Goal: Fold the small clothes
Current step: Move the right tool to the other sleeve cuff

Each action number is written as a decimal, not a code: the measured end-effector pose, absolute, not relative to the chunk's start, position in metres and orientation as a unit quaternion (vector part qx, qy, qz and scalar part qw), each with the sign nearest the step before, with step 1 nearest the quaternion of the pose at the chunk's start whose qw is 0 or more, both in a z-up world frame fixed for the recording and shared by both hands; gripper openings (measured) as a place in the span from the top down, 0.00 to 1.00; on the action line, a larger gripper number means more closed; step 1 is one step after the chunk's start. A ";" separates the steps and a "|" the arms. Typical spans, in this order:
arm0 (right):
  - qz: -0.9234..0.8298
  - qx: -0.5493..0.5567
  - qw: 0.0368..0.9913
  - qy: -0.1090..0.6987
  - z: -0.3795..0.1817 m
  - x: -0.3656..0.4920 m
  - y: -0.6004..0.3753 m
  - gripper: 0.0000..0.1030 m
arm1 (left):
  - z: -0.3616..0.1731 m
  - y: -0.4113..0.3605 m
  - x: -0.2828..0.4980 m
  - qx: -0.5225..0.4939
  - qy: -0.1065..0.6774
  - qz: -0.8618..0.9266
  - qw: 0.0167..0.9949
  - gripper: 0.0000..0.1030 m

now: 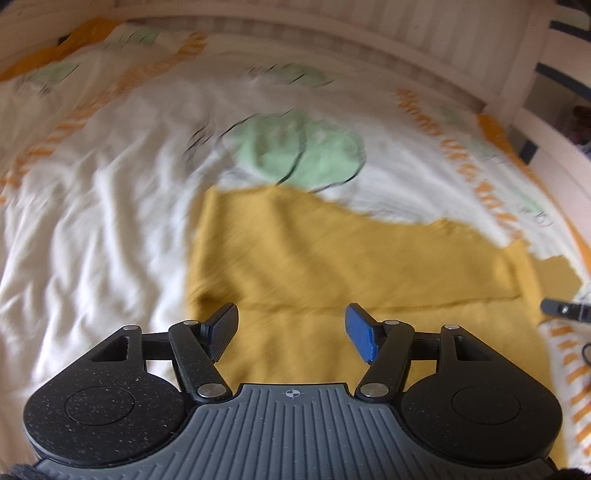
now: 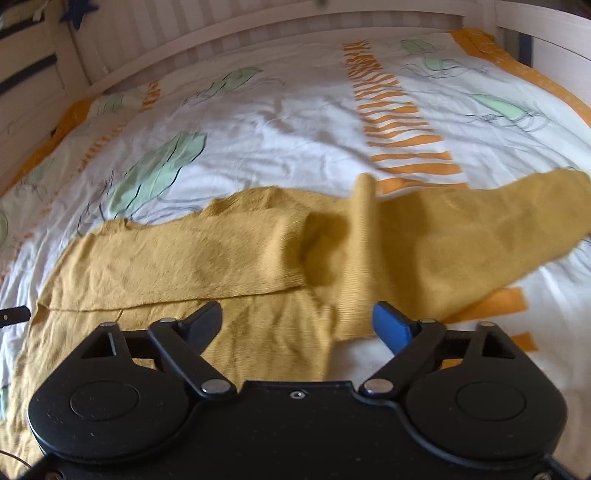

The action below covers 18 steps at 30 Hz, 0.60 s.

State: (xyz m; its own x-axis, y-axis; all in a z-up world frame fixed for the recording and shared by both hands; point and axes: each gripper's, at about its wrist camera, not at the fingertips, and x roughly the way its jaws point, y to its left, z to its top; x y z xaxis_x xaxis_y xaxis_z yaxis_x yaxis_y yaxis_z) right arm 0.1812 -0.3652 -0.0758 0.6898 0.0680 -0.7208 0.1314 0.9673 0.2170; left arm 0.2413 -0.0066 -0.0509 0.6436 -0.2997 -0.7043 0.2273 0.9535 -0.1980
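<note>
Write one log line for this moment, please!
left gripper: open, empty | right gripper: open, empty | mustard garment: partly folded on bed cover

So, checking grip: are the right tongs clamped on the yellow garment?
No, the right tongs gape open above the yellow garment.

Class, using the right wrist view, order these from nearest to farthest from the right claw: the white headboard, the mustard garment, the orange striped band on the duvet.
1. Mustard garment, just ahead of the right claw.
2. Orange striped band, mid-bed, right.
3. White headboard, at the far edge.
</note>
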 end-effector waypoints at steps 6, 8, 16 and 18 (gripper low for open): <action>-0.063 0.121 0.912 0.387 -0.067 0.176 -0.411 0.10 | -0.049 -0.053 0.260 -0.034 0.381 -0.148 0.912 0.39; -0.079 0.125 0.911 0.386 -0.067 0.176 -0.429 0.10 | -0.054 -0.065 0.267 -0.031 0.382 -0.144 0.912 0.39; -0.137 0.142 0.902 0.385 -0.075 0.192 -0.499 0.10 | -0.092 -0.088 0.287 -0.003 0.413 -0.116 0.903 0.39; -0.149 0.144 0.899 0.386 -0.078 0.198 -0.514 0.10 | -0.103 -0.088 0.290 0.008 0.424 -0.107 0.899 0.39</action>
State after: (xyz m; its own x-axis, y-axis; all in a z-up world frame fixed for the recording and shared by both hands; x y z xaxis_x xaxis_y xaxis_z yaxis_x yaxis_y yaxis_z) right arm 0.1976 -0.5143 -0.0781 0.6582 -0.1574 -0.7362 0.3791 0.9142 0.1434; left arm 0.2899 -0.0877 -0.1031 0.6175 -0.1861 -0.7642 0.1999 0.9768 -0.0764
